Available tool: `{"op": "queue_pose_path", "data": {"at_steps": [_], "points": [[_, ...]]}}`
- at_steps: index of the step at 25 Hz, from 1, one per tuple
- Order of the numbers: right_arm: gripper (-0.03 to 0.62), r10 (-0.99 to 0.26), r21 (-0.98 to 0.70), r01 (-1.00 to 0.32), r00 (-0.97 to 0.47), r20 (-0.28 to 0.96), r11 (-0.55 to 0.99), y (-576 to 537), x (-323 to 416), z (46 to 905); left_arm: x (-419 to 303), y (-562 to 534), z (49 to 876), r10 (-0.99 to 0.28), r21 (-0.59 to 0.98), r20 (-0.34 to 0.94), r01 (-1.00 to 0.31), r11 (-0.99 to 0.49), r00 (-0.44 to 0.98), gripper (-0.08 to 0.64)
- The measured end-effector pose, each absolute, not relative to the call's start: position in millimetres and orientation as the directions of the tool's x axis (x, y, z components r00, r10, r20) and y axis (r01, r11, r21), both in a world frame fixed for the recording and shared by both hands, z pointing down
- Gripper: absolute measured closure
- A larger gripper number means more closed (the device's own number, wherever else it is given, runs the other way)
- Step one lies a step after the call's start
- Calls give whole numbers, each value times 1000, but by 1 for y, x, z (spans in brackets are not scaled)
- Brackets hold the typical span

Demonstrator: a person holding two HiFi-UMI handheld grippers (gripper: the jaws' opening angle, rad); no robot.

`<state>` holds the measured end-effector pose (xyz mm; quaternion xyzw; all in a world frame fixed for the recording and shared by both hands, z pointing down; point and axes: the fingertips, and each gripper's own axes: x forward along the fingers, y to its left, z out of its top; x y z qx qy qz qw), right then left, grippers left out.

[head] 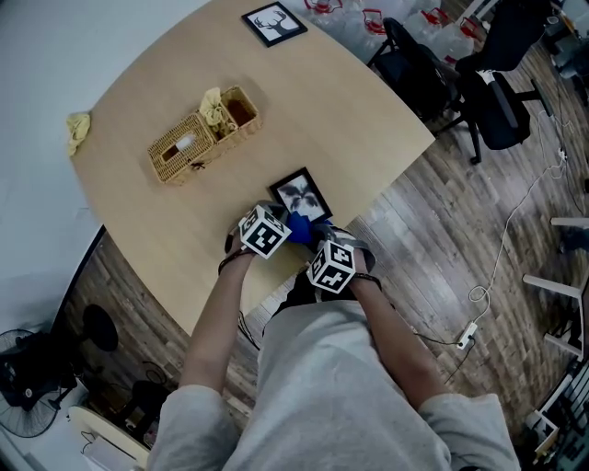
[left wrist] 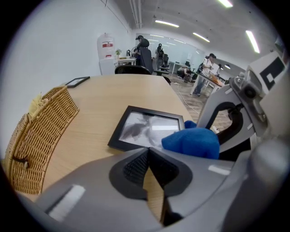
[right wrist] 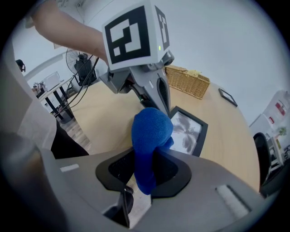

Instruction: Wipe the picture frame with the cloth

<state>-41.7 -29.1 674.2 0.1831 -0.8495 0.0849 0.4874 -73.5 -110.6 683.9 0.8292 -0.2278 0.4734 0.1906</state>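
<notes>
**Tool state.** The right gripper (right wrist: 145, 174) is clamped on a fold of the blue cloth (right wrist: 151, 136), which bulges out ahead of the jaws. The left gripper (left wrist: 148, 165) has its jaws pressed together with nothing between them. It sits just beside the right gripper, at the near edge of the table (head: 350, 101).

**Work item.** The picture frame (left wrist: 145, 129) lies flat on the table directly ahead of both grippers. The cloth overlaps its near right corner. Whether it presses on the glass cannot be confirmed.

**Progress.** Judged status: cloth picked up and brought to the frame — complete. Wiping appears to be at or near its start, as most of the glass lies uncovered and remains to be passed over.

**Beyond the work area.** A wicker basket (head: 204, 135) stands farther back, well apart from the frame. A second frame (head: 274, 23) lies at the far edge — not involved.
</notes>
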Motion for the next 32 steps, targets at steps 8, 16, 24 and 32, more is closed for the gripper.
{"op": "queue_pose_path", "data": {"at_steps": [8, 16, 24, 32], "points": [[503, -262, 33, -496, -400, 878, 867, -24, 17, 670, -71, -103, 682, -202, 99, 873, -567, -818, 443, 508], [503, -315, 6, -576, -438, 842, 817, -30, 50, 639, -69, -91, 649, -323, 83, 837, -686, -722, 441, 507], [503, -339, -53, -603, -516, 787, 796, -23, 59, 621, -65, -61, 602, -462, 59, 791, -802, -595, 402, 507], [503, -455, -85, -673, -581, 675, 735, -33, 63, 592, -68, -17, 583, -565, 76, 760, -907, -415, 322, 507]]}}
